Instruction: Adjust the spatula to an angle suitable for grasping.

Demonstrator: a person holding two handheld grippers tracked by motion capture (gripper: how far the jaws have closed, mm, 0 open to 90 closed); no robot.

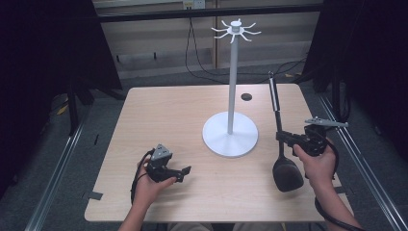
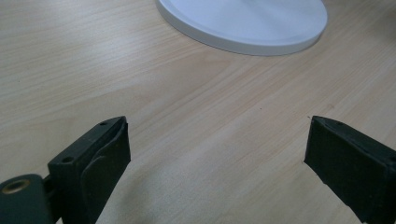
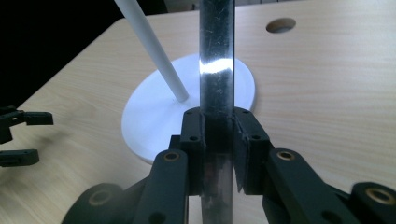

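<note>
A white stand rests its round base (image 1: 230, 134) mid-table, and its thin pole (image 1: 233, 77) ends in a ring of hooks (image 1: 235, 30). My right gripper (image 1: 284, 138) is shut on the metal handle (image 1: 274, 96) of a long utensil with a black head (image 1: 287, 174). The utensil hangs head down, just right of the base. In the right gripper view the pads of my right gripper (image 3: 219, 140) clamp the shiny handle (image 3: 216, 46), with the pole (image 3: 152, 51) behind it. My left gripper (image 1: 184, 173) rests on the table near its front left, open, with nothing between its jaws (image 2: 217, 140).
The wooden table (image 1: 159, 110) has a round hole (image 1: 246, 96) near its far edge, right of the pole. Dark curtains flank both sides, and cables hang along the back wall. The stand's base (image 2: 247, 23) lies just ahead of my left gripper.
</note>
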